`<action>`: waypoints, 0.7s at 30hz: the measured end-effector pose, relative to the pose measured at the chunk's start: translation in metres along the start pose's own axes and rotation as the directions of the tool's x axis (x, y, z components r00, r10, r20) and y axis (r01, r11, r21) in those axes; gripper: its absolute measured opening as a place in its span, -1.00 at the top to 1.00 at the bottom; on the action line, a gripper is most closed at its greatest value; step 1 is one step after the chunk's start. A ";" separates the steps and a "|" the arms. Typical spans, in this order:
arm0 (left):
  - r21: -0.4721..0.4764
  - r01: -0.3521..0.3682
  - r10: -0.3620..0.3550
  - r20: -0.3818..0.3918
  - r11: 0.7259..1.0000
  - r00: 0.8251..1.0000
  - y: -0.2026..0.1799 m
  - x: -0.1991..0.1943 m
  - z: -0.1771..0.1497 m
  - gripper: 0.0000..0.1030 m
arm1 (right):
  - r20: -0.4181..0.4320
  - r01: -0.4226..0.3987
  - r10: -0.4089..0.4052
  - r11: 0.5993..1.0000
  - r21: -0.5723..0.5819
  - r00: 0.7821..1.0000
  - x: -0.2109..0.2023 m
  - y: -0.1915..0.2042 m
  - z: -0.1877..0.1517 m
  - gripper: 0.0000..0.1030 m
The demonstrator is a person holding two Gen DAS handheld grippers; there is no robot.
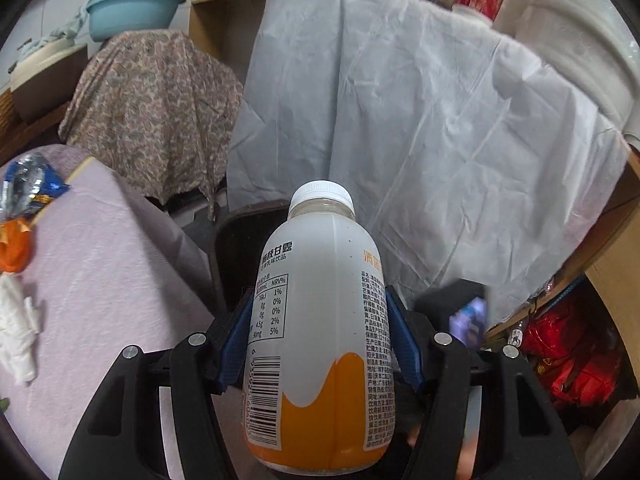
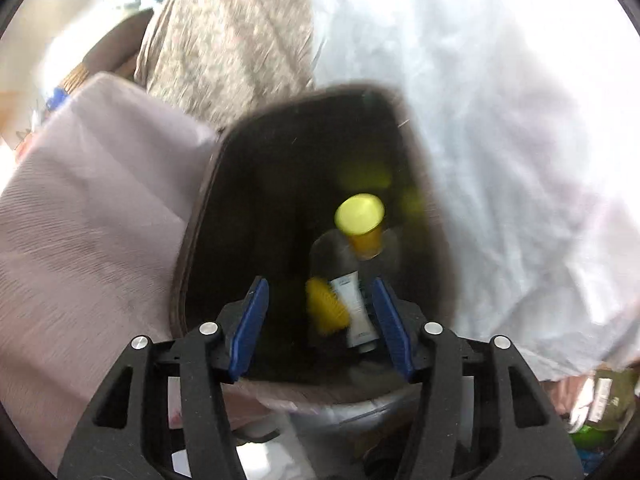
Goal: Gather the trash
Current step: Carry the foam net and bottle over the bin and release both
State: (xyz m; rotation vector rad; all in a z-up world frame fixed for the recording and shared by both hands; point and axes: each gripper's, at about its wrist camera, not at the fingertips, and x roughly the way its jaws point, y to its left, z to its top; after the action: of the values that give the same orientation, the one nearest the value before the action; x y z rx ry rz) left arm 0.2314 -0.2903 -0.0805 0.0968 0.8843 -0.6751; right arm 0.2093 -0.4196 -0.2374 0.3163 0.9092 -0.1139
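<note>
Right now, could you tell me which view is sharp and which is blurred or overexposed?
Left wrist view: sharp, the bottle label is legible, with fisheye bending at the edges. Right wrist view: motion-blurred, the bin rim and the yellow-capped bottle inside smear, and the white sheet is blown out.

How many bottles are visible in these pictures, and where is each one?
2. One white and orange bottle is clamped upright in the left tongs. One yellow-capped bottle is inside the dark bin, beyond the open right tongs. More may be hidden in the bin.
</note>
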 end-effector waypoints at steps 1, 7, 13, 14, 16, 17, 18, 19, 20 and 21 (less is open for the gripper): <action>-0.002 -0.006 0.006 -0.014 1.000 1.000 -0.002 0.009 0.004 -0.19 | 0.023 0.018 -0.018 1.000 0.001 1.000 -0.011 -0.003 -0.003 -0.30; -0.027 -0.064 0.060 -0.138 0.998 0.989 -0.009 0.075 0.012 -0.19 | 0.107 0.104 -0.111 0.992 0.066 0.988 -0.051 -0.034 -0.019 -0.33; -0.094 -0.134 0.100 -0.303 0.987 0.948 0.005 0.139 0.007 -0.19 | 0.122 0.105 -0.125 0.982 0.157 0.985 -0.066 -0.070 -0.028 -0.33; -0.101 -0.137 0.097 -0.326 0.985 0.940 0.006 0.146 0.008 -0.19 | 0.119 0.103 -0.124 0.980 0.168 0.985 -0.068 -0.077 -0.030 -0.33; -0.101 -0.146 0.099 -0.366 0.984 0.925 0.010 0.161 0.006 -0.19 | 0.117 0.098 -0.121 0.977 0.190 0.986 -0.069 -0.085 -0.032 -0.33; -0.096 -0.154 0.108 -0.376 0.983 0.920 0.012 0.166 0.004 -0.19 | 0.115 0.095 -0.119 0.976 0.195 0.986 -0.069 -0.086 -0.032 -0.33; -0.090 -0.161 0.115 -0.385 0.983 0.916 0.014 0.170 0.003 -0.19 | 0.116 0.095 -0.120 0.975 0.199 0.986 -0.069 -0.086 -0.033 -0.33; -0.080 -0.164 0.120 -0.396 0.983 0.910 0.016 0.174 0.001 -0.19 | 0.119 0.096 -0.122 0.975 0.201 0.985 -0.070 -0.087 -0.033 -0.33; -0.075 -0.166 0.121 -0.407 0.983 0.906 0.018 0.178 -0.001 -0.19 | 0.121 0.098 -0.124 0.974 0.203 0.985 -0.071 -0.087 -0.033 -0.33; -0.076 -0.166 0.120 -0.418 0.983 0.901 0.021 0.181 -0.002 -0.20 | 0.122 0.098 -0.125 0.974 0.205 0.985 -0.072 -0.087 -0.034 -0.33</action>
State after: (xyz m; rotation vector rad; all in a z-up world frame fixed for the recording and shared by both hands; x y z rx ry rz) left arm 0.3226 -0.3641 -0.2200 0.2096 1.3070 -0.4713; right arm 0.1193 -0.4941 -0.2192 0.4376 0.7832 -0.3275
